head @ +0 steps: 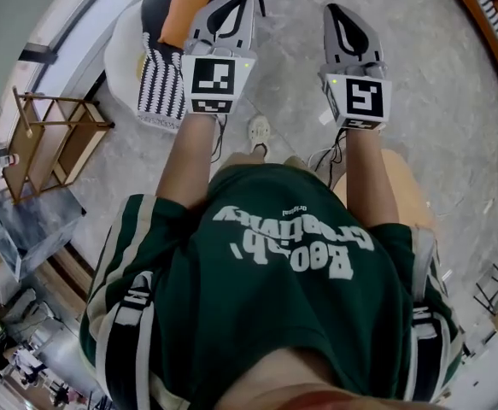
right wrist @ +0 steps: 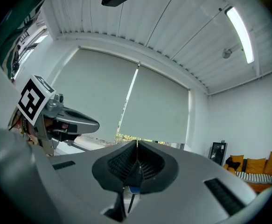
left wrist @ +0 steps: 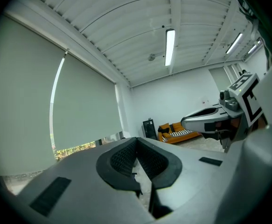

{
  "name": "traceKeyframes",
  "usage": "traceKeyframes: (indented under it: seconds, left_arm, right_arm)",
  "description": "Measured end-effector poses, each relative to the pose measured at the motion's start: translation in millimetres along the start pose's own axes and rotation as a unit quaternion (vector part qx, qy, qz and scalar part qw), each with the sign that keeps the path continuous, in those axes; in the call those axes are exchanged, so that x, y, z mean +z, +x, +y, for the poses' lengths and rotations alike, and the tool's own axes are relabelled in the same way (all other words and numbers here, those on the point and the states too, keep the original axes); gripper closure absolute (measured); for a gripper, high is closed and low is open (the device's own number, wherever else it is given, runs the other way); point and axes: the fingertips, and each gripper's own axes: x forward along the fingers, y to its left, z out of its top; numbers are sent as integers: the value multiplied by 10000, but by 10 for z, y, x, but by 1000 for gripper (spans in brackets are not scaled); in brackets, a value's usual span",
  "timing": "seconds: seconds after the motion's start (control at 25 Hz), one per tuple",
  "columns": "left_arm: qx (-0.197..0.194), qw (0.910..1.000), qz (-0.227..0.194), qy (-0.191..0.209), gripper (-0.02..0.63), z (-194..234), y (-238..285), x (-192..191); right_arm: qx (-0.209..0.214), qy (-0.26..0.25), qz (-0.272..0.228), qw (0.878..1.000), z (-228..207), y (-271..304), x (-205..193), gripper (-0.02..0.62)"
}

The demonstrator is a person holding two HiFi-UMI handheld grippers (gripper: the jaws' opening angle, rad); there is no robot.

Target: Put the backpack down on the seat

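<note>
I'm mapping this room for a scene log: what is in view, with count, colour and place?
round padded seat: one, white, upper left floor.
striped fabric cushion: one, black-and-white, on that seat.
plain cushion: one, orange, behind the striped one.
wooden frame rack: one, light brown, left edge.
sofa: one, orange, by the far wall.
ceiling strip lights: at least two, white, overhead.
T-shirt: one, dark green, white lettering, bottom centre.
left gripper: one, grey, shut, empty, held ahead.
right gripper: one, grey, shut, empty, beside it.

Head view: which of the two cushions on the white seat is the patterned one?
The black-and-white striped cushion, lying lower in the view on the seat; the orange cushion above it is plain.
</note>
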Motion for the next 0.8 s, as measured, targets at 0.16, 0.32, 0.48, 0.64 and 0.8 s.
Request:
traceKeyframes:
  seconds: [0.16, 0.32, 0.48, 0.64, 0.8]
  left_arm:
    - [-101, 9999, -38, -41, 588, 380, 511, -52]
    - [-150, 9999, -29, 24, 588, 586, 885, -77]
    - [-149, 9998, 14, 101, 588, 691, 1234, -69]
    - [-74, 9998, 42, 161, 588, 831, 1634, -102]
    - [10, 9998, 123, 175, 588, 1035, 2176, -235]
  right_arm:
    - [-99, 68, 13, 9999, -151, 603, -50, 561]
    - [-196, 117, 20, 9997, -357, 986, -89, 561]
    - [-171, 191, 6, 9997, -579, 1294, -113, 561]
    - [-87, 214, 13, 9997, -781, 1659, -209, 561]
    - [55, 196, -70, 9998, -1047, 2222, -313, 561]
